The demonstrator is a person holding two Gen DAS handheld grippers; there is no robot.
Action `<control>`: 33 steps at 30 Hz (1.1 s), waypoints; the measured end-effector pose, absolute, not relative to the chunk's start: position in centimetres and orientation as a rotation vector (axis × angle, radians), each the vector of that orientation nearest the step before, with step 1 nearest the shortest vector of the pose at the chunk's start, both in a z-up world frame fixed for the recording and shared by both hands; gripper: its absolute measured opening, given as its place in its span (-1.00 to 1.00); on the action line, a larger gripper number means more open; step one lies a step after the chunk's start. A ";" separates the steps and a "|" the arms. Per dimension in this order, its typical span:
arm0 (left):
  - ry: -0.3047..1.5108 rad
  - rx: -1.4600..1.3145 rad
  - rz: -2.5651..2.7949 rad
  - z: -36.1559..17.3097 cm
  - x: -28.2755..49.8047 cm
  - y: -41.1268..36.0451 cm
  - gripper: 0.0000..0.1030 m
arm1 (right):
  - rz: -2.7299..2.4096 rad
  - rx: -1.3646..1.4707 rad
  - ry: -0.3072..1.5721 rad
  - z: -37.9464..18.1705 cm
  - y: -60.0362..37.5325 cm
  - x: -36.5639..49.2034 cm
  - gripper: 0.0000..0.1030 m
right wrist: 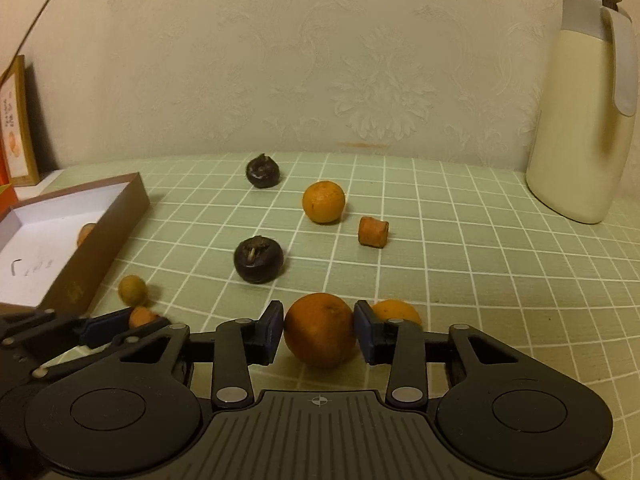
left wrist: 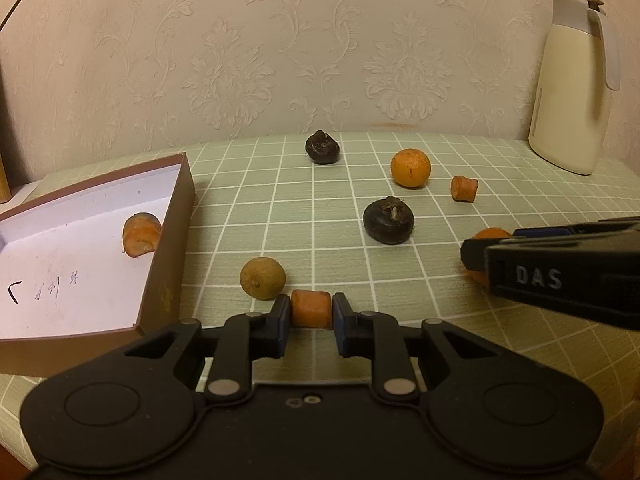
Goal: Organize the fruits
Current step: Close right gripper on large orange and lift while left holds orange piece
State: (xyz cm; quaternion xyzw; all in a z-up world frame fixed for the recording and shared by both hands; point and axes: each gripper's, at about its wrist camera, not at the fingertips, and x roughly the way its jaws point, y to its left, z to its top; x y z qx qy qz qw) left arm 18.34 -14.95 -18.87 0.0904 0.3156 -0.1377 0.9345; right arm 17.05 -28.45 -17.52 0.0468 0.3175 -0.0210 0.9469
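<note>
My left gripper (left wrist: 311,312) is shut on a short carrot piece (left wrist: 311,309) that rests on the green checked tablecloth (left wrist: 280,216). A small brownish round fruit (left wrist: 263,278) lies just left of it. My right gripper (right wrist: 319,326) is shut on an orange (right wrist: 320,332), with both pads against its sides. Another orange (right wrist: 394,310) sits right behind the right finger. The brown box (left wrist: 168,240) with a white floor stands at the left and holds one carrot piece (left wrist: 141,234).
Two dark round fruits (left wrist: 322,147) (left wrist: 389,221), a third orange (left wrist: 411,168) and a carrot stub (left wrist: 464,189) lie across the middle of the table. A cream jug (left wrist: 568,92) stands at the back right by the wall. A framed picture (right wrist: 16,128) leans at the far left.
</note>
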 end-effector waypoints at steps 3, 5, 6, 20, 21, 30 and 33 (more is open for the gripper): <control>0.642 0.189 -0.282 -18.9 18.4 -15.0 -0.75 | -0.030 0.048 0.650 -17.9 -27.6 17.5 0.09; 0.642 0.188 -0.281 -18.9 18.4 -14.9 -0.75 | -0.027 0.008 0.650 -18.2 -27.0 17.8 0.07; 0.642 0.186 -0.281 -18.9 18.4 -14.9 -0.75 | -0.028 0.029 0.657 -18.3 -27.2 17.9 -0.11; 0.646 0.171 -0.284 -18.9 18.3 -14.9 -0.76 | -0.037 0.200 0.679 -18.4 -28.8 16.4 -0.23; 0.649 0.168 -0.287 -18.9 18.3 -14.9 -0.76 | -0.034 0.206 0.681 -18.2 -28.8 16.2 -0.23; 0.653 0.135 -0.295 -17.4 17.1 -14.0 -0.76 | -0.014 0.211 0.663 -16.2 -28.0 13.9 -0.23; 0.641 0.128 -0.292 -16.6 16.5 -13.4 -0.76 | -0.007 0.204 0.638 -15.1 -27.5 12.9 -0.23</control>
